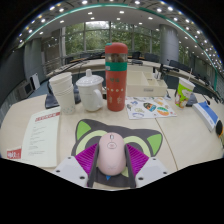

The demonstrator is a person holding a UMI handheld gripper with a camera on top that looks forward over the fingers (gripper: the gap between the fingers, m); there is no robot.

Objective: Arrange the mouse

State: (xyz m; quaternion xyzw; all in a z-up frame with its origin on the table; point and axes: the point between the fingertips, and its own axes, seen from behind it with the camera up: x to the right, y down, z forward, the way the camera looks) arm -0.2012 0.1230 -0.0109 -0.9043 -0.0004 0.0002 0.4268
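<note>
A pale pink mouse (111,157) sits between my gripper's (111,150) two fingers, its scroll wheel pointing away from me. The purple pads (86,160) press on its left and right sides, so the gripper is shut on it. Under and just beyond the mouse lies a grey cat-shaped mouse mat (108,128) with green ears, on the beige table (175,140). I cannot tell whether the mouse rests on the mat or is held just above it.
Beyond the mat stand a tall red flask (116,75), a white jug (91,93) and a stack of white cups (63,88). A booklet (42,135) lies left. Leaflets (150,107), a green box (184,93) and a blue item (207,112) lie right.
</note>
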